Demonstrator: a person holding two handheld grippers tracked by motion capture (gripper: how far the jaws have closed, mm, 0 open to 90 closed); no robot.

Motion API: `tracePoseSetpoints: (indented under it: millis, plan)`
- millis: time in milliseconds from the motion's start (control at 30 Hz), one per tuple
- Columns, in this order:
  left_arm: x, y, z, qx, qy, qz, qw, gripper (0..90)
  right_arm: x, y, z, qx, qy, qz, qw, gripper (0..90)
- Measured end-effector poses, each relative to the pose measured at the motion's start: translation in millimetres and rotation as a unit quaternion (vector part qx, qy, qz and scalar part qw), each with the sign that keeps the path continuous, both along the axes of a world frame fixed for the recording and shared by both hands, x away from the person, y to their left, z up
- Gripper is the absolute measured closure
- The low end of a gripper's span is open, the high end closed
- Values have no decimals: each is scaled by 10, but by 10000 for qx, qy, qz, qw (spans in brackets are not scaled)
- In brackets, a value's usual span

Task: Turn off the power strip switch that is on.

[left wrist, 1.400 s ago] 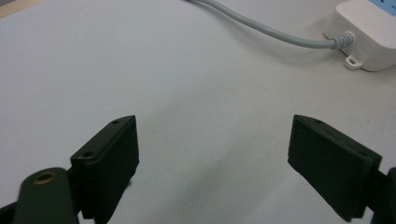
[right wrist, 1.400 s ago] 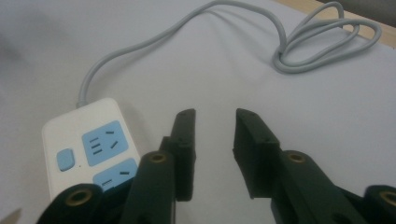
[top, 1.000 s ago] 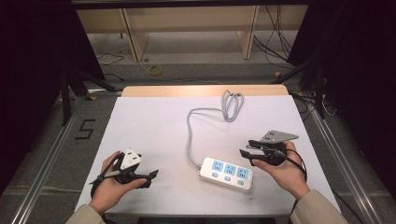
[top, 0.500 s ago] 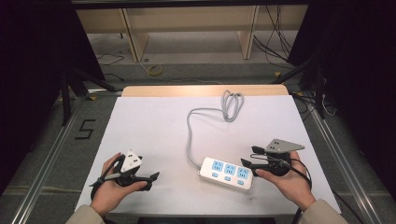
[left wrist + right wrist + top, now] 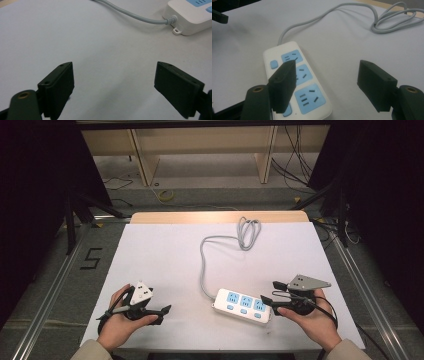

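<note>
White power strip (three blue sockets, grey cord); both grippers released.

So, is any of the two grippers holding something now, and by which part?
Nothing is held. The left gripper is open over bare table, and the right gripper is open above the power strip.

Bright, even light falls from overhead on the white table, while the room around it sits dark. Soft shadows pool just under the black fingers, whose nearest edges blur.
</note>
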State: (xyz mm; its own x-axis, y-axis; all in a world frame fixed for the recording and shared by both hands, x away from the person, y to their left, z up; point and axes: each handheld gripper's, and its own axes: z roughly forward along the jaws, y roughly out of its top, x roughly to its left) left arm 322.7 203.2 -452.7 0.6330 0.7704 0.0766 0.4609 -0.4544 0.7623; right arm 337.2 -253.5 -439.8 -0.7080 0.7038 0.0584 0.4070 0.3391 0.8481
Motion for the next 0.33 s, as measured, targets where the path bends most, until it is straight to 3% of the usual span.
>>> tracePoseSetpoints:
  millis: [333]
  plan:
    - [12, -23, -3, 17, 10, -39, 10000, 158, -12, -22, -3, 29, -12, -34, 10000, 314]
